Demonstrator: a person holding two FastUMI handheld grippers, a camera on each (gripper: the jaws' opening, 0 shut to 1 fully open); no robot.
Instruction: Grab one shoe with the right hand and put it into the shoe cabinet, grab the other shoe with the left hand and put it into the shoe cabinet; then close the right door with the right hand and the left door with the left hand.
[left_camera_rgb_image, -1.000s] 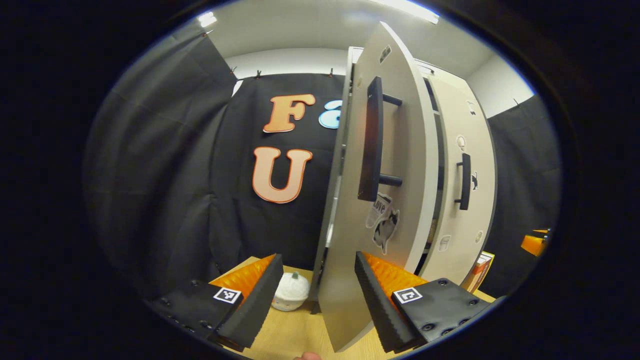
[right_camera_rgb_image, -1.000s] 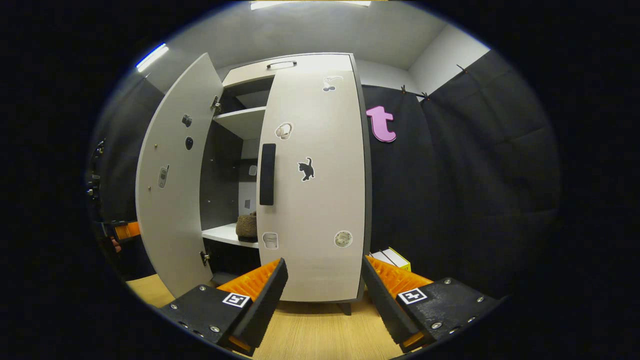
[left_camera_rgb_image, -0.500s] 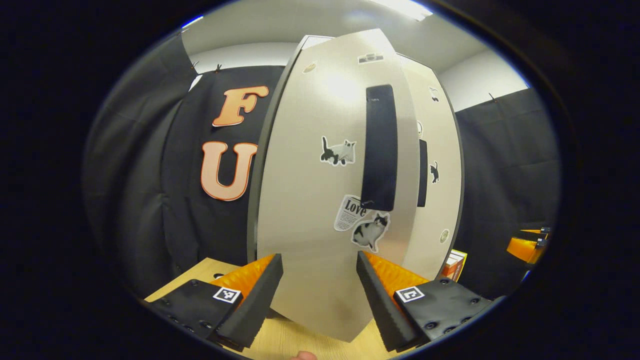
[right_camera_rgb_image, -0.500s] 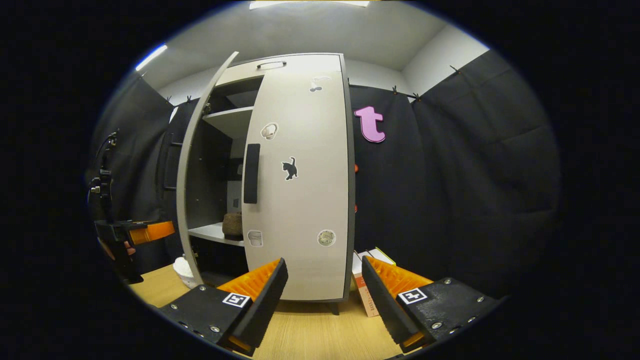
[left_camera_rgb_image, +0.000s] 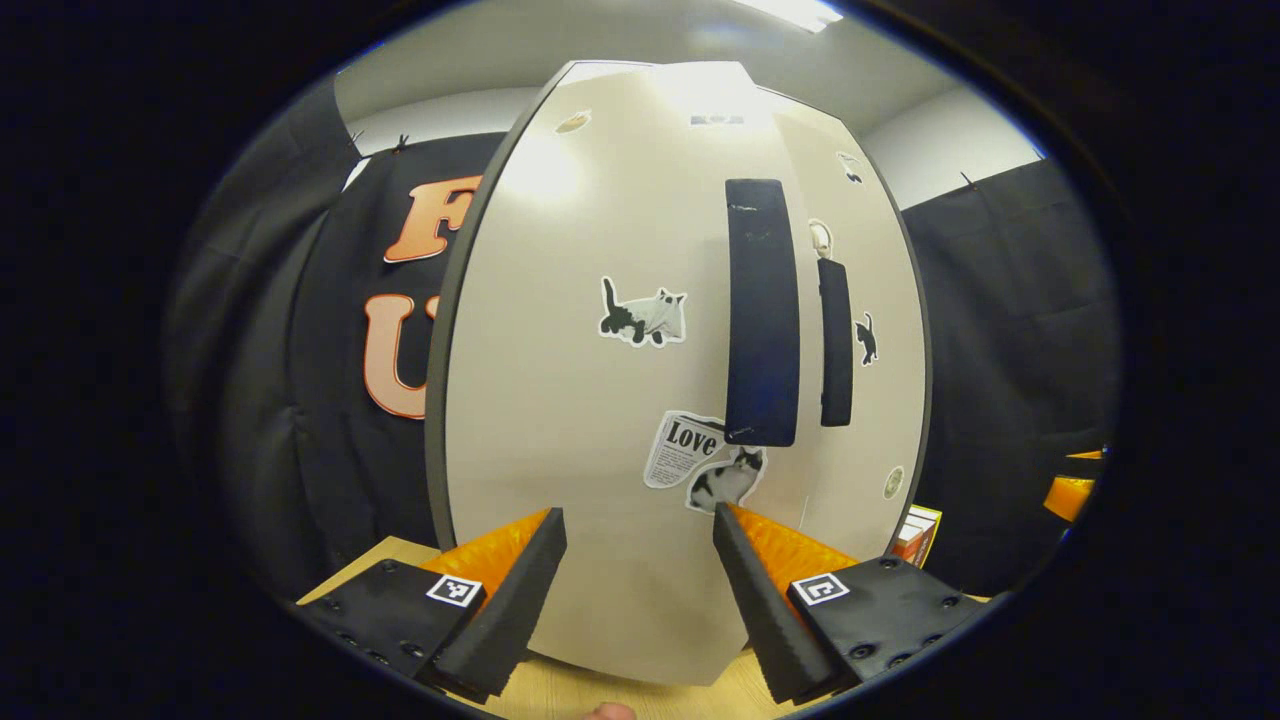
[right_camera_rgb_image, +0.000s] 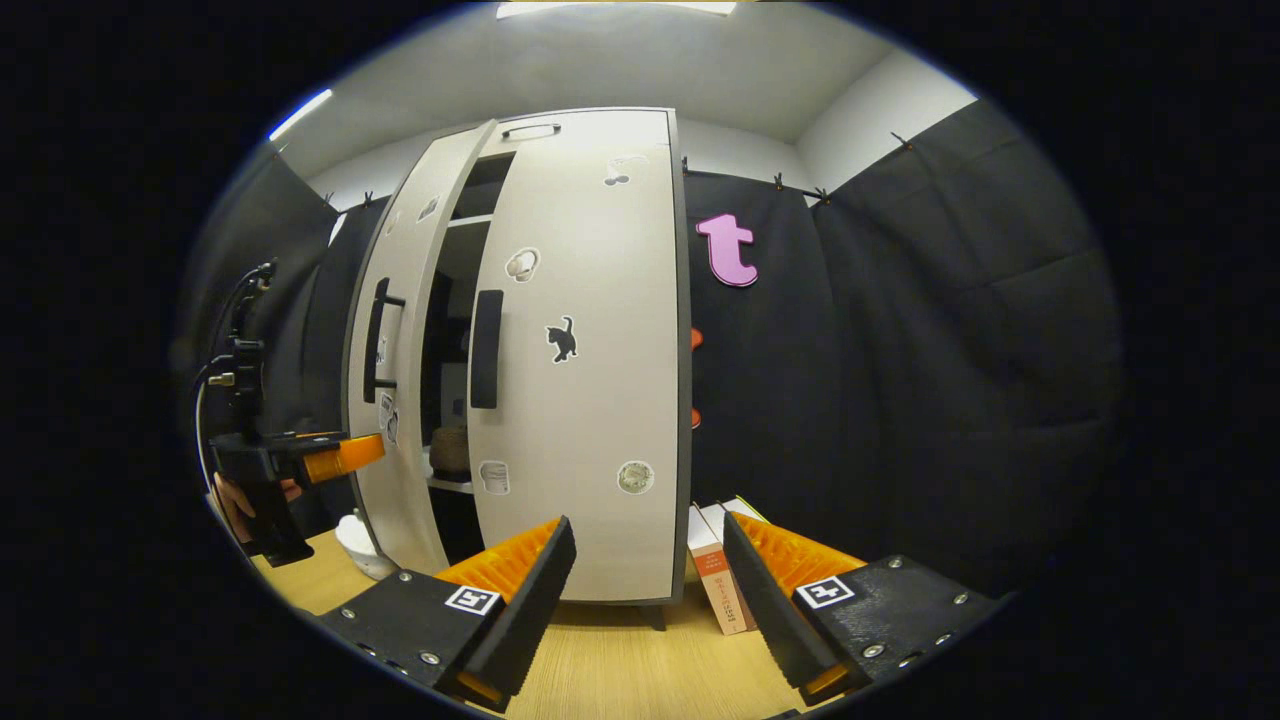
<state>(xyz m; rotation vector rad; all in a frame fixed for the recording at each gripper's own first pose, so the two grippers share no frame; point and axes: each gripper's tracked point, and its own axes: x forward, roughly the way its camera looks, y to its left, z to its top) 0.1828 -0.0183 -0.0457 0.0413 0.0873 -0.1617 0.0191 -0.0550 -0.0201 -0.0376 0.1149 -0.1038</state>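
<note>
The pale shoe cabinet (right_camera_rgb_image: 560, 130) stands on a wooden table. In the right gripper view its right door (right_camera_rgb_image: 590, 330) is shut flat, while the left door (right_camera_rgb_image: 395, 400) stands ajar by a narrow gap. Through that gap a brown shoe (right_camera_rgb_image: 452, 450) sits on a shelf. In the left gripper view the left door (left_camera_rgb_image: 580, 400) faces me close up, its black handle (left_camera_rgb_image: 760, 310) beside the right door's handle (left_camera_rgb_image: 835, 340). My left gripper (left_camera_rgb_image: 640, 590) is open right in front of the door's lower part; touching or not, I cannot tell. My right gripper (right_camera_rgb_image: 645, 600) is open, back from the cabinet.
A hand holds the left gripper (right_camera_rgb_image: 300, 460) at the left of the right gripper view. A white round object (right_camera_rgb_image: 360, 540) lies by the cabinet's left foot. Boxes (right_camera_rgb_image: 715, 575) lean at its right side. Bare wooden table (right_camera_rgb_image: 620, 670) lies before the right gripper.
The left door has swung from wide open to almost shut, with my left gripper following it. The right door stayed shut and the right gripper drifted slightly.
</note>
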